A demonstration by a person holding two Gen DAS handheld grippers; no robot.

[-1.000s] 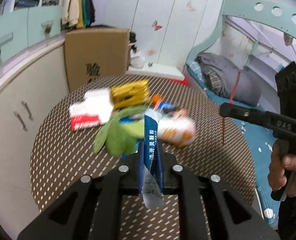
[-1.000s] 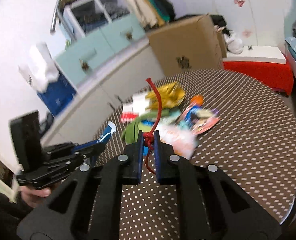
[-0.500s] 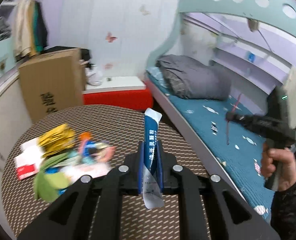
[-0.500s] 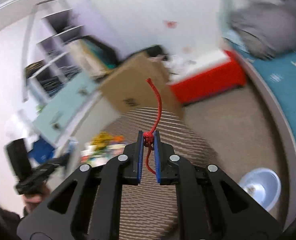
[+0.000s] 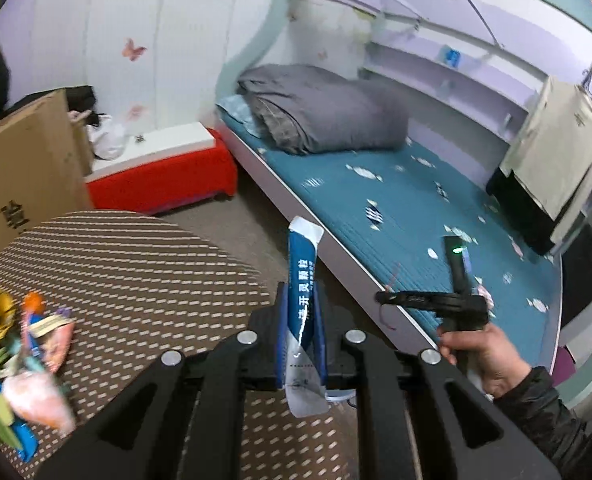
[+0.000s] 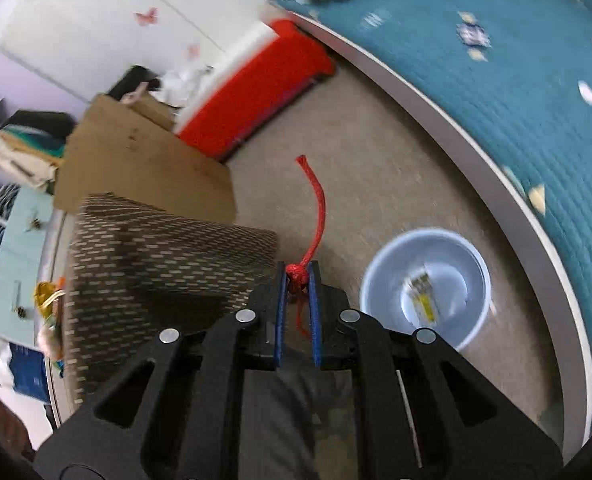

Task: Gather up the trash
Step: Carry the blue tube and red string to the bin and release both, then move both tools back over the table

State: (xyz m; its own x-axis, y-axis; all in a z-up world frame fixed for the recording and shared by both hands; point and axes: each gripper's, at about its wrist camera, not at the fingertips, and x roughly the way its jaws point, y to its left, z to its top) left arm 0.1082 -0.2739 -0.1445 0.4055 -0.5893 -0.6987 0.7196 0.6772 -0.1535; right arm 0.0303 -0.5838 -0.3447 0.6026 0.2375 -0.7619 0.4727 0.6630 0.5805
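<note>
My left gripper [image 5: 300, 304] is shut on a blue and white sachet [image 5: 303, 276] that stands upright between its jaws, near the round table's right edge. My right gripper [image 6: 297, 276] is shut on a knotted red string [image 6: 316, 208], held off the table above the floor. It also shows in the left wrist view [image 5: 379, 298] in front of the bed. A pale blue bin [image 6: 427, 248] with a wrapper in it stands on the floor just right of the right gripper. A pile of wrappers [image 5: 24, 344] lies at the table's left.
The brown patterned round table [image 5: 136, 264] sits at the left. A bed with a teal cover [image 5: 415, 216] and grey quilt runs along the right. A cardboard box [image 5: 20, 168] and a red bench [image 5: 164, 176] stand behind the table.
Both grippers have swung right, away from the wrapper pile toward the bed. The right gripper now tilts down over the floor and the blue bin has come closer into view.
</note>
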